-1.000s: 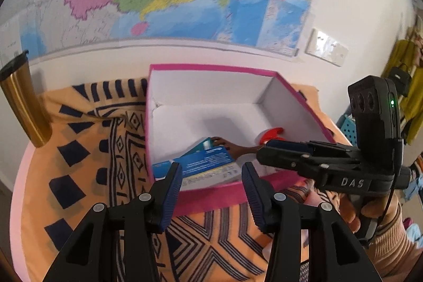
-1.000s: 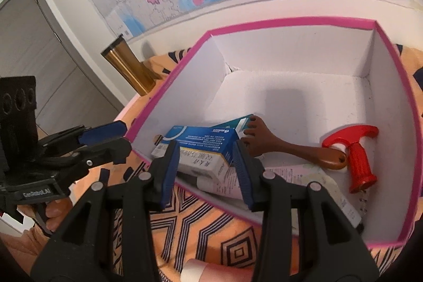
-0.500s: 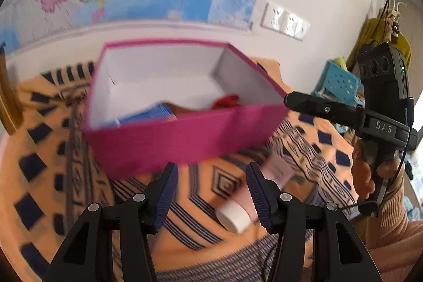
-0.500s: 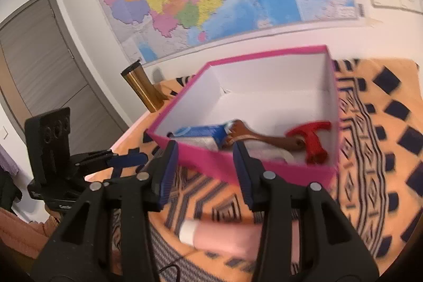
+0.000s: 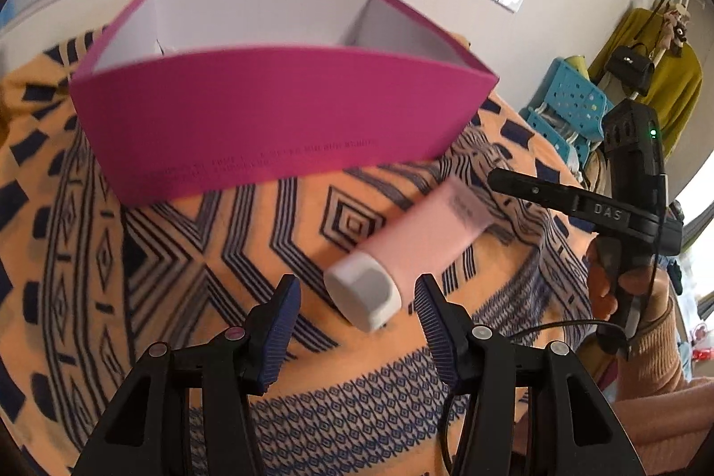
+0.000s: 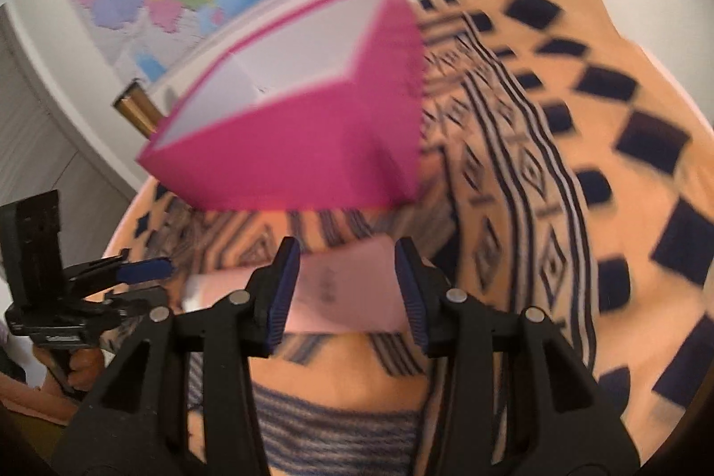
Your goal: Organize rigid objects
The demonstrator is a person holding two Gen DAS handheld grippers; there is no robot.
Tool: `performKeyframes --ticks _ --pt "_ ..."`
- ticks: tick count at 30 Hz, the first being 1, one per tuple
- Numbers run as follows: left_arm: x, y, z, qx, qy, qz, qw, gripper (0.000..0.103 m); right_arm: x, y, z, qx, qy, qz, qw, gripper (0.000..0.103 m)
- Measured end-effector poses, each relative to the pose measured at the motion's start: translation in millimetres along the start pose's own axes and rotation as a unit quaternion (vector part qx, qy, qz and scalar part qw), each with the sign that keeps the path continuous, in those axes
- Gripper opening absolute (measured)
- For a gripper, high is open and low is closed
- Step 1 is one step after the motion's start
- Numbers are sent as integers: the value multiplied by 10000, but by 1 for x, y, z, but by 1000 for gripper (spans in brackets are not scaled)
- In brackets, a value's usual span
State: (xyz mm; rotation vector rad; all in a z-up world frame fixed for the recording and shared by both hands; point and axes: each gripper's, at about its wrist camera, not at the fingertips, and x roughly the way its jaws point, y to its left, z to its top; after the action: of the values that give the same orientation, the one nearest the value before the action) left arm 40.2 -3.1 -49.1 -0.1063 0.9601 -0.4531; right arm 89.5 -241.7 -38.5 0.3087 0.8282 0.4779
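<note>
A pink tube (image 5: 424,239) with a white cap lies on the patterned orange cloth (image 5: 169,253), just in front of the magenta box (image 5: 276,119). The left gripper (image 5: 357,311), whose jaws have just been opening, hangs spread near its cap end without touching. The right gripper (image 6: 346,288) brackets the tube's flat end, jaws parted, no clear contact.
</note>
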Motion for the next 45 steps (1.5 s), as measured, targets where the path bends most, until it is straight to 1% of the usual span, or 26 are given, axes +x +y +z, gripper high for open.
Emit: performKeyframes --ticks 3,7,15,17,19,21,27,32,45 --pt "5 0 -3 -56 101 -41 9999 53 7 -8 -5 85 98 -43 9999 46" --pt "8 -2 -6 -108 172 -72 9998 52 14 -9 -7 57 152 -36 9999 46" --pt "17 -6 -6 -116 304 -151 9994 41 22 -10 -8 46 214 -11 9998 46" --pt "18 -7 -6 -122 320 -202 9992 41 23 -9 -8 18 236 32 9997 46" --pt "20 -9 -5 -103 323 -131 9993 41 24 -6 -9 -46 261 70 9996 47" --pt "21 -8 -5 -121 333 -123 9993 41 24 -4 -9 -104 258 21 9996 47" --pt "22 -8 -5 -113 316 -40 9994 41 23 -4 -9 -28 283 135 9995 49" --pt "20 -6 -3 -156 265 22 9995 41 19 1 -11 -86 254 128 9996 49" --pt "1 -5 5 -126 8 34 9999 41 1 14 -7 -192 28 176 9997 49"
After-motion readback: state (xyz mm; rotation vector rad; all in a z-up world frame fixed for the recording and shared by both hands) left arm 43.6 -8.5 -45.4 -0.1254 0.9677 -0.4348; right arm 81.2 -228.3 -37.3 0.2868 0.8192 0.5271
